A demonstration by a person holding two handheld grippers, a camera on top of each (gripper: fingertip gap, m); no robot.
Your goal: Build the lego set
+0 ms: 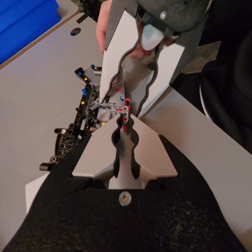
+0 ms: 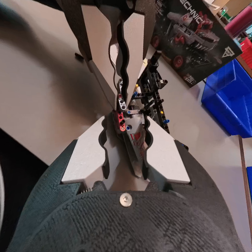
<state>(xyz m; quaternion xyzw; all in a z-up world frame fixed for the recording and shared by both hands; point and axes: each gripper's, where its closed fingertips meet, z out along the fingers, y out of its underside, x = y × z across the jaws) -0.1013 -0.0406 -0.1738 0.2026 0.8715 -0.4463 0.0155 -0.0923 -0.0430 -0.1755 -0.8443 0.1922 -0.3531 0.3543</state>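
I am pinching a thin light-grey holed beam (image 1: pixel 125 115) in my nearly closed left claw (image 1: pixel 124 115) while my half-open right claw (image 2: pixel 126 118) is straddling the grey stickered panel (image 2: pixel 136 137) of the half-built black-framed truck chassis (image 1: pixel 76 122) near the surface's (image 1: pixel 34 95) edge, wheels and bodywork outstanding.

Grey table (image 2: pixel 190 122) bearing boxed set (image 2: pixel 193 39)

Left gripper (image 1: pixel 125 118) at lower centre, fingers (image 1: pixel 103 147) nearly closed on a red beam (image 1: pixel 125 126) of the lego model (image 1: pixel 84 109). Right gripper (image 1: pixel 122 106) enters from top, spread wide. Grey table (image 1: pixel 34 88), blue bin (image 1: pixel 20 27) upper left.
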